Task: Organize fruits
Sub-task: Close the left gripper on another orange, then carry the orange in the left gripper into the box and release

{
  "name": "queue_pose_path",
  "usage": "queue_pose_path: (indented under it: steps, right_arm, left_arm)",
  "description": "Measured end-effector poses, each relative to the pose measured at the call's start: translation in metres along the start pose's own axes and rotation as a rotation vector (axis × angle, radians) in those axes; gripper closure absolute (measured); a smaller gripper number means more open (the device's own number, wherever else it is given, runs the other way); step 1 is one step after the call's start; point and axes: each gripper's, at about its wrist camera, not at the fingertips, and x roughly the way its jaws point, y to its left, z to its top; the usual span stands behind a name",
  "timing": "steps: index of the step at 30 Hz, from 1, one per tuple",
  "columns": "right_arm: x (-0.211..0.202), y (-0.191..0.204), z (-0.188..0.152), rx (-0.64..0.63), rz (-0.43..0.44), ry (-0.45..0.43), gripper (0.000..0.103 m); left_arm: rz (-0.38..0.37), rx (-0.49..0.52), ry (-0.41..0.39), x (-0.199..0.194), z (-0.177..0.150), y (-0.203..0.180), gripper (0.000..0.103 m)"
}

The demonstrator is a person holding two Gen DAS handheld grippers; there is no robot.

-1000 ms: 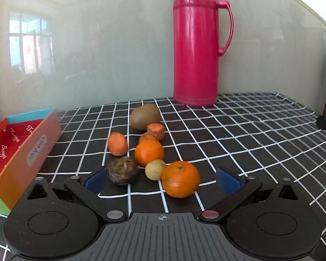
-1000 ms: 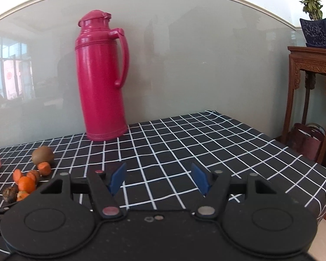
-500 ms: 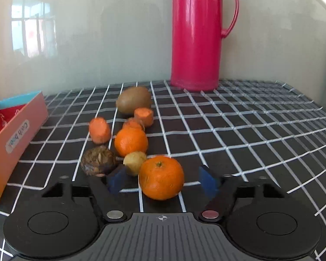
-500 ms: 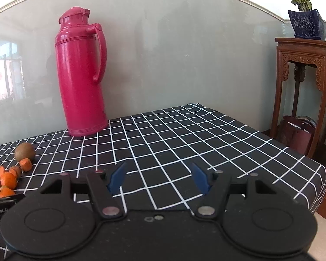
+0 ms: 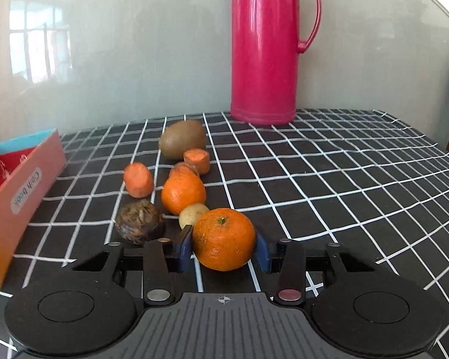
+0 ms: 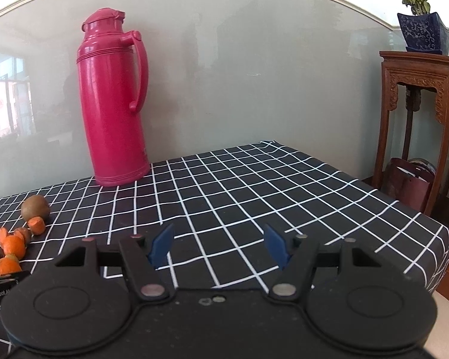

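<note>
- Left gripper (image 5: 223,246): blue pads set against both flanks of the round, dimpled orange mandarin (image 5: 223,238) at the near end of the fruit cluster; jaws just closed in from wide, fruit between them. Contact apparent on both sides; firmness of grip not judged.
- Mandarin seated on the black, white-gridded tablecloth (image 5: 329,185), stem uppermost, dead ahead at 12 o'clock from the left gripper. Near-spherical, so no long axis to line up.
- Neighbours crowded at 10 to 11 o'clock of the held fruit: small pale round fruit (image 5: 192,214) touching or just beside it, dark wrinkled round fruit (image 5: 139,221), second orange mandarin (image 5: 183,193). Beyond these, cut carrot pieces (image 5: 138,179) and brown oval kiwi (image 5: 182,143).
- Likely destination, the open orange-and-red cardboard box (image 5: 21,191), at about 9 to 10 o'clock, well apart from the fruit.
- Straight lift judged advisable before swinging towards the box, to avoid nudging the pale fruit.
- Right gripper (image 6: 219,244): jaws partly open, nothing between them, bare cloth ahead; fruit cluster far off at its 9 o'clock. Left hand plainly nearer.
- Tall pink plastic thermos jug (image 5: 265,48) upright at the back, clear of the work.
</note>
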Motion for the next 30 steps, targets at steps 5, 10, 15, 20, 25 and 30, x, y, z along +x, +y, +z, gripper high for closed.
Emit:
queue_pose_path:
  steps: [5, 10, 15, 20, 25, 30]
  right_arm:
    - [-0.001, 0.016, 0.003, -0.017, 0.024, -0.005, 0.037]
    - [-0.004, 0.036, 0.006, -0.035, 0.05, -0.012, 0.037]
    - [-0.007, 0.059, 0.008, -0.059, 0.077, -0.016, 0.037]
    - [-0.009, 0.08, 0.008, -0.083, 0.101, -0.014, 0.037]
    - [-0.01, 0.102, 0.008, -0.107, 0.126, -0.012, 0.037]
    - [-0.012, 0.126, 0.006, -0.127, 0.157, -0.011, 0.037]
  left_arm:
    - [-0.005, -0.004, -0.046, -0.017, 0.008, 0.014, 0.06]
    - [0.02, -0.029, -0.07, -0.028, 0.013, 0.042, 0.06]
    - [0.049, -0.054, -0.091, -0.04, 0.015, 0.07, 0.06]
    - [0.093, -0.076, -0.106, -0.049, 0.015, 0.1, 0.06]
    - [0.152, -0.117, -0.116, -0.055, 0.014, 0.137, 0.06]
    - [0.202, -0.149, -0.114, -0.059, 0.009, 0.17, 0.06]
